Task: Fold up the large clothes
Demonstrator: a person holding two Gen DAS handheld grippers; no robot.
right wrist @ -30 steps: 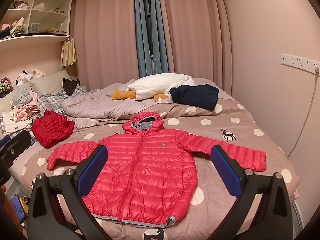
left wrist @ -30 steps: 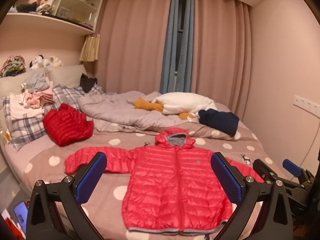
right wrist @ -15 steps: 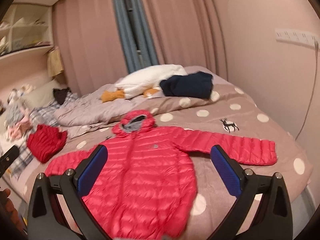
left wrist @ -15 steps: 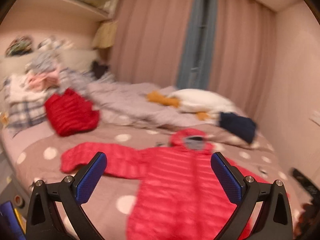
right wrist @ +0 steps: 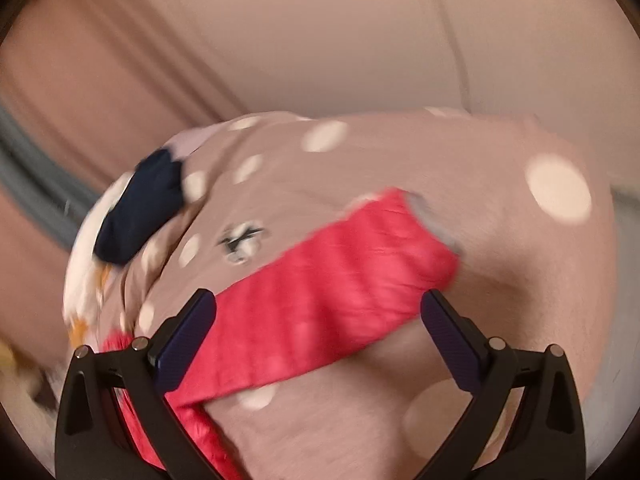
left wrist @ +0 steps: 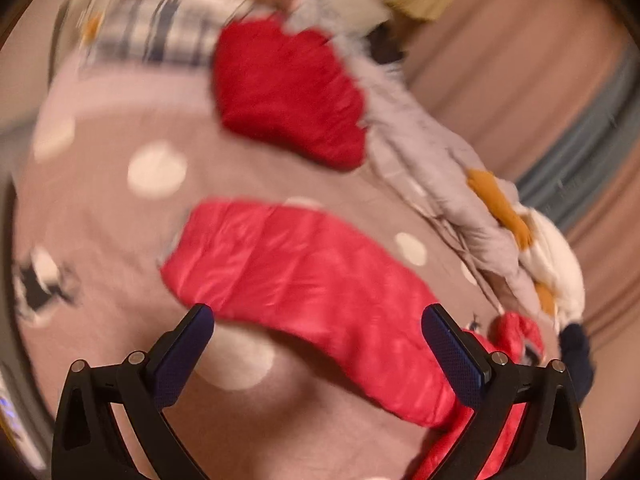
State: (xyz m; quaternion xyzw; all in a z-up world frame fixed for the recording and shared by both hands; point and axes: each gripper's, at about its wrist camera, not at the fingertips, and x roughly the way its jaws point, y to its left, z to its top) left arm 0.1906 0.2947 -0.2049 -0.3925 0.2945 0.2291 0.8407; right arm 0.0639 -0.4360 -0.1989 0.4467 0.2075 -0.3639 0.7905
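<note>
A red puffer jacket lies flat on the dotted bedspread. In the left wrist view its left sleeve (left wrist: 304,276) stretches out just ahead of my left gripper (left wrist: 318,340), which is open and empty above it. In the right wrist view the right sleeve (right wrist: 332,292) lies between and ahead of the fingers of my right gripper (right wrist: 318,328), also open and empty. The grey cuff (right wrist: 436,220) shows at the sleeve end. Both views are blurred and tilted. The jacket body is mostly out of view.
A folded dark red garment (left wrist: 288,92) lies beyond the left sleeve, with a grey duvet (left wrist: 432,168) and plaid bedding (left wrist: 152,40) behind. A navy garment (right wrist: 140,208) lies near the pillow. The bed's edge (right wrist: 600,216) drops off past the right cuff.
Both grippers have swung outward and down, from facing the whole jacket to hovering close over one sleeve each. Both stay open.
</note>
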